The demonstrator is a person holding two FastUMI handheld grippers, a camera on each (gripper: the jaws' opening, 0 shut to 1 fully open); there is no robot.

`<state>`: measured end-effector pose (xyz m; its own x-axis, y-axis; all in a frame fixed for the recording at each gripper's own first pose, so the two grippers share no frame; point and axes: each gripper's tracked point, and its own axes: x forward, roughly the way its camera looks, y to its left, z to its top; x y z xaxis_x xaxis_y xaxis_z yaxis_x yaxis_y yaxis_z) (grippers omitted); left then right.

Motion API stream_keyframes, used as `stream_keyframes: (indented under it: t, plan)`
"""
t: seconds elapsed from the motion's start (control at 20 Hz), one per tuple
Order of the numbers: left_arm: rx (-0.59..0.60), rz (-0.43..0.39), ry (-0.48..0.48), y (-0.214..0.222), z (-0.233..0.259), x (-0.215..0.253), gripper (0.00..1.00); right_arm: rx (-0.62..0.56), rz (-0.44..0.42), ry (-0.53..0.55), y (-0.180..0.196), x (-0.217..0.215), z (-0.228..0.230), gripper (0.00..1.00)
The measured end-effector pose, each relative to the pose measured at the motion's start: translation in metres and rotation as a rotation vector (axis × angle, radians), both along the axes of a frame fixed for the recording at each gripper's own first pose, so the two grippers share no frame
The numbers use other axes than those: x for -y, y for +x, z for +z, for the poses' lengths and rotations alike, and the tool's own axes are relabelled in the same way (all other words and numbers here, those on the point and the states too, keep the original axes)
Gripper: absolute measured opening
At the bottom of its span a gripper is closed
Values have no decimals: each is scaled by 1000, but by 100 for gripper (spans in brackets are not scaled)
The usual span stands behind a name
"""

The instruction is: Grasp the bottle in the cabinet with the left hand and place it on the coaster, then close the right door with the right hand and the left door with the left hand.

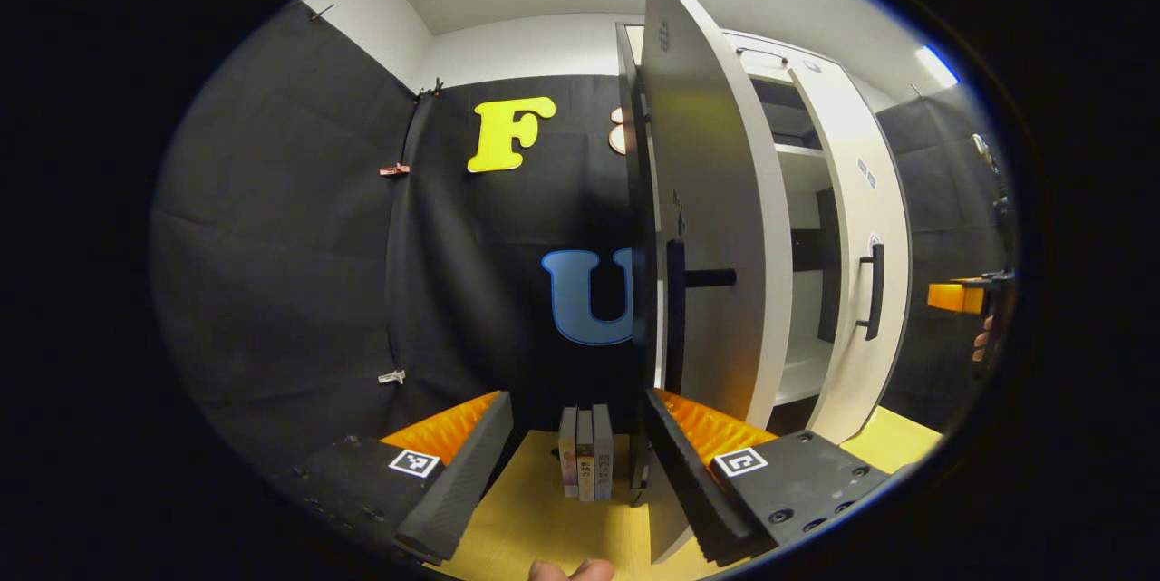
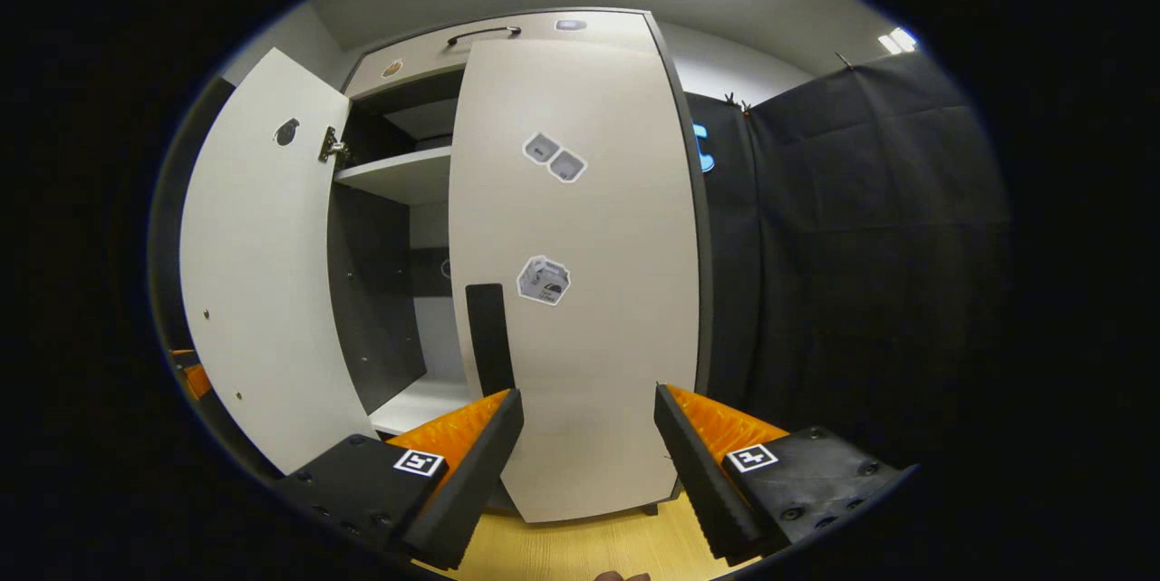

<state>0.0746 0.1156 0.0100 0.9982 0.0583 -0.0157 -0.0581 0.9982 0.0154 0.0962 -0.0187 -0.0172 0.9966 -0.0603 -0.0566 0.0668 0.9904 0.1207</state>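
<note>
Left tongs [image 1: 578, 463] spread before left door [image 1: 716, 227], right door [image 2: 580, 273] ajar

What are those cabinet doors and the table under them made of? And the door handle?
The cabinet doors look like smooth matt white laminated board: flat, even, with a thin dark edge. The table seems pale wood or wood-look laminate, with faint grain lines. The handle is a slim black bar, probably painted metal, though plastic is possible.

The right door [image 2: 580, 291] hides most of the cabinet [image 2: 408, 200] interior.
</note>
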Motion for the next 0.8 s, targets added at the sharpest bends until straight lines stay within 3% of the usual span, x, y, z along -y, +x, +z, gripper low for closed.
stream_keyframes:
  t: [0.2, 0.35, 0.6, 0.8]
  plan:
    - [-7, 5, -10, -5, -1, 18, 92, 32, 108, 15, -9, -9, 6, 98]
    - [-7, 0, -6, -4, 1, 31, 94, -61, 161, 23, -12, -11, -17, 97]
    - [-7, -6, -15, -4, 1, 55, 94, -37, 126, -63, -14, 9, -17, 98]
    - [-12, 6, -11, -7, 1, 68, 94, -13, 161, -16, -17, 10, -12, 98]
